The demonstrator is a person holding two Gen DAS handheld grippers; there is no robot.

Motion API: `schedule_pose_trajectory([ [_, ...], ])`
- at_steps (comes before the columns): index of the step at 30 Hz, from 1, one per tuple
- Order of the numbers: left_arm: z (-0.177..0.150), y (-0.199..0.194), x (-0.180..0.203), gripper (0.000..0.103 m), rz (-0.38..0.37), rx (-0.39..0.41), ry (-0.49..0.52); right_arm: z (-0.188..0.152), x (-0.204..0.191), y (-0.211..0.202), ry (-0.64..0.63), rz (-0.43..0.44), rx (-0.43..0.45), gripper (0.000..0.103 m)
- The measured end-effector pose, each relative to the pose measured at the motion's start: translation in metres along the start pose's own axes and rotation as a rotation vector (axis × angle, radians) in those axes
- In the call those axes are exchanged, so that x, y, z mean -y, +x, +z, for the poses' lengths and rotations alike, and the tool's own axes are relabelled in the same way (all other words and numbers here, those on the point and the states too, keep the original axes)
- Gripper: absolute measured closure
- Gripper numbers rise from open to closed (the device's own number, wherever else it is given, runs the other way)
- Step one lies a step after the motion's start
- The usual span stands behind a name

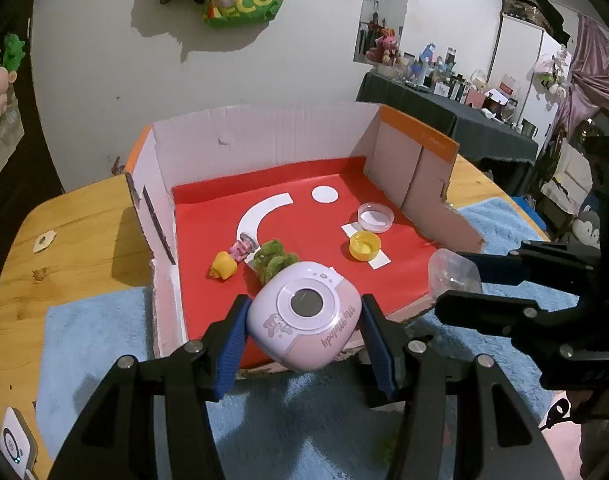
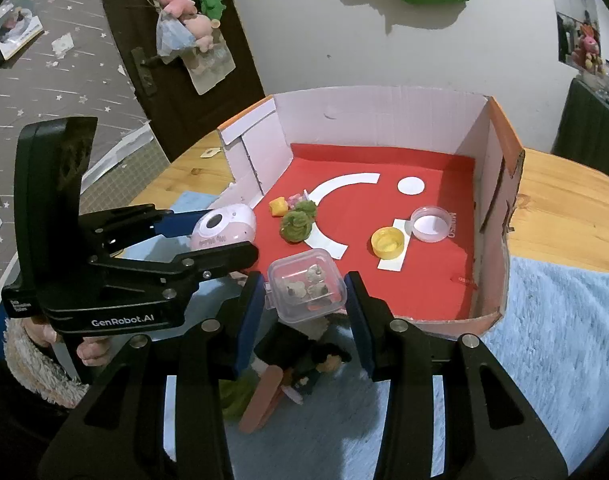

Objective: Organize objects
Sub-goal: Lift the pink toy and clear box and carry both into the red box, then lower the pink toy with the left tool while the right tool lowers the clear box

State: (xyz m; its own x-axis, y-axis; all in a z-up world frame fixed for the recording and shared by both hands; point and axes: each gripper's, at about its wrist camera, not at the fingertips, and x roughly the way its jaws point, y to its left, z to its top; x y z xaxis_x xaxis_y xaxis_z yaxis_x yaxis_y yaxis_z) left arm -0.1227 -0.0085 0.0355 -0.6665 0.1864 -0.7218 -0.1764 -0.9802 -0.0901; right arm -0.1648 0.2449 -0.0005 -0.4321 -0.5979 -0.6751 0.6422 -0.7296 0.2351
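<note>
Grippers holding objects above tray's near edge
Left gripper (image 1: 304, 322) clenches pink toy camera (image 1: 304, 316); right gripper (image 2: 304, 300) grasps clear plastic box (image 2: 306, 286); red-lined cardboard tray (image 1: 304, 208) beyond

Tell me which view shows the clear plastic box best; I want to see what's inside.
The right wrist view: the clear plastic box sits centered between the right gripper jaws, small pieces visible inside. The left wrist view shows only its blurry side.

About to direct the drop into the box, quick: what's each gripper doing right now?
Left gripper: closed on the pink toy camera.
Right gripper: closed on the small clear plastic box.
</note>
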Motion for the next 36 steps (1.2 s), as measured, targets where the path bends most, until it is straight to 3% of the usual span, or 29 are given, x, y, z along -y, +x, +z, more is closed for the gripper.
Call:
schedule_pose_trajectory([
  [21,0.002,0.03,-0.013,0.046,-0.009,-0.086,-0.006,0.015,0.017,0.03,0.02,-0.009,-0.086,0.064],
  [36,0.001,0.048,-0.017,0.046,0.026,-0.163,0.035,0.016,0.026,0.056,0.024,-0.033,-0.195,0.064],
])
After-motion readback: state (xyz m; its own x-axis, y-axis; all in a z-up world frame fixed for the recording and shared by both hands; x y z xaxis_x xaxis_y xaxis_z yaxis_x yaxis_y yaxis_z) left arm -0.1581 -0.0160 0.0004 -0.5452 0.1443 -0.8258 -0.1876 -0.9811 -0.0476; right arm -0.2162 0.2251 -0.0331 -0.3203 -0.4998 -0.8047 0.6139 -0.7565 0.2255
